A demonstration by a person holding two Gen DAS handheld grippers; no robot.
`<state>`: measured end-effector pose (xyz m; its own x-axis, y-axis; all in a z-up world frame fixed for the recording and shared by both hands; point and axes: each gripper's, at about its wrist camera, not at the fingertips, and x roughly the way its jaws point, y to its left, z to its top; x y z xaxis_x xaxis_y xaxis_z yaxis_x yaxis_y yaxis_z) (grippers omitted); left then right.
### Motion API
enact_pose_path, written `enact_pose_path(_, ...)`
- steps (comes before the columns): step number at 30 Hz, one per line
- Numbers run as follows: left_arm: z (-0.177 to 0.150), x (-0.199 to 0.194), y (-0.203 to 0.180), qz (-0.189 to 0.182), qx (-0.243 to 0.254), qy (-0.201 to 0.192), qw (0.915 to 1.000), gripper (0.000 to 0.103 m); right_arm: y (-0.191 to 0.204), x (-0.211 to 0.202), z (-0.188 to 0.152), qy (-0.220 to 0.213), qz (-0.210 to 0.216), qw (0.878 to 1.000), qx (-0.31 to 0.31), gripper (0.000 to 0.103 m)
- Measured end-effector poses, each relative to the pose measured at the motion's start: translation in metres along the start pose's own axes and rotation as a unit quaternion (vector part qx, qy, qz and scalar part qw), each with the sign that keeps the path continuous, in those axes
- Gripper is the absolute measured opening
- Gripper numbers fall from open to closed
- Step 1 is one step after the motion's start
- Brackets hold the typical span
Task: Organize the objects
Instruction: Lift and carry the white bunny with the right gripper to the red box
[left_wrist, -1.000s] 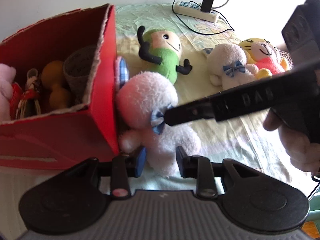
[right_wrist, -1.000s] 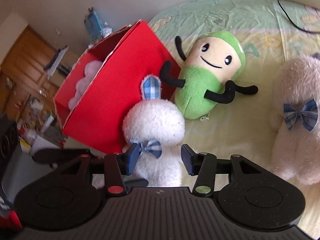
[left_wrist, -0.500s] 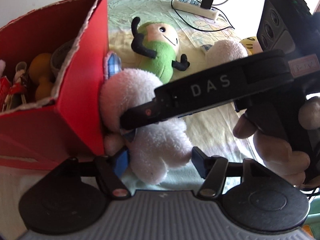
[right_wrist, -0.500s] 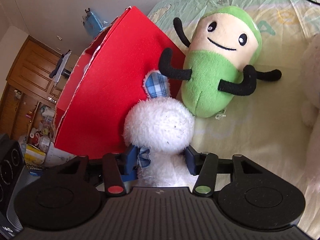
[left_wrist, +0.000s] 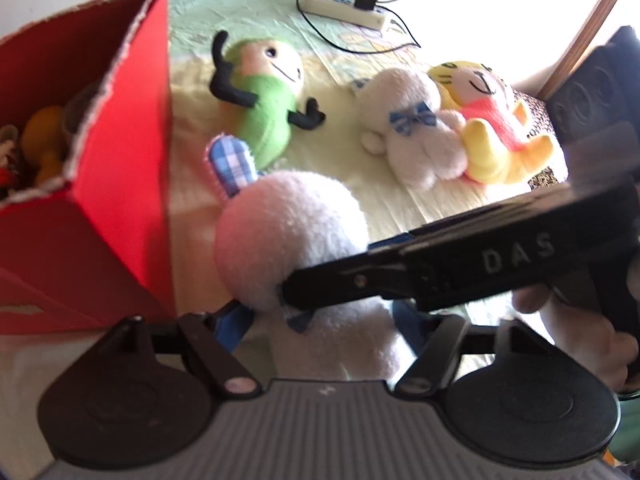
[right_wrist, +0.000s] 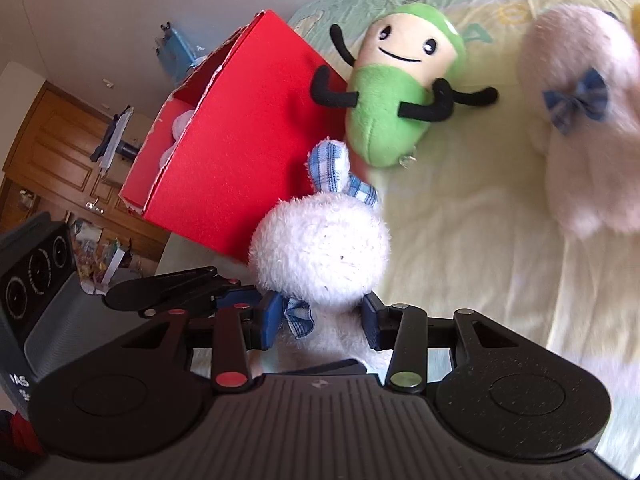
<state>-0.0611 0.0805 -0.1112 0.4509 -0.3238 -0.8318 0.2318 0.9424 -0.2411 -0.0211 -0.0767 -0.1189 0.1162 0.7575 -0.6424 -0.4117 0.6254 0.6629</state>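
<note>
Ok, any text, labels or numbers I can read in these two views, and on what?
"DAS" on the black arm of the right gripper, seen from the left wrist.
"IAS", cut off by the frame edge, on the left gripper body, seen from the right wrist.
Power strip: markings too small to read.
Red box and plush toys: no text.

The right hand-held gripper (right_wrist: 320, 320), jaws just closing, pinches a plush's neck between its pads. The left hand-held gripper (left_wrist: 320, 326), jaws just opening, straddles its body without pressing. A hand (left_wrist: 576, 336) grips the right handle.
</note>
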Motion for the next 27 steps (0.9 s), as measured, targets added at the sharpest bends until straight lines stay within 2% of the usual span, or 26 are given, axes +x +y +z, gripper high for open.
enact_pose_path(5, -0.004, -0.011, -0.010, -0.022, 0.011, -0.003, 0.9997, 0.067, 0.004, -0.018, -0.012, -0.021, -0.008, 1.000, 0.014, 0.044)
enact_pose_path(13, -0.003, -0.047, -0.032, -0.025, 0.063, -0.036, 0.9971, 0.066, 0.027, -0.047, -0.017, -0.056, -0.019, 0.998, 0.001, 0.044)
enact_pose_path(21, 0.003, -0.093, -0.018, -0.050, 0.089, -0.077, 0.9918, 0.066, 0.078, -0.051, -0.010, -0.095, -0.039, 0.994, -0.033, 0.044)
enact_pose_path(27, 0.013, -0.130, 0.007, -0.060, 0.107, -0.119, 0.9853, 0.066, 0.117, -0.048, 0.004, -0.135, -0.051, 0.988, -0.060, 0.044)
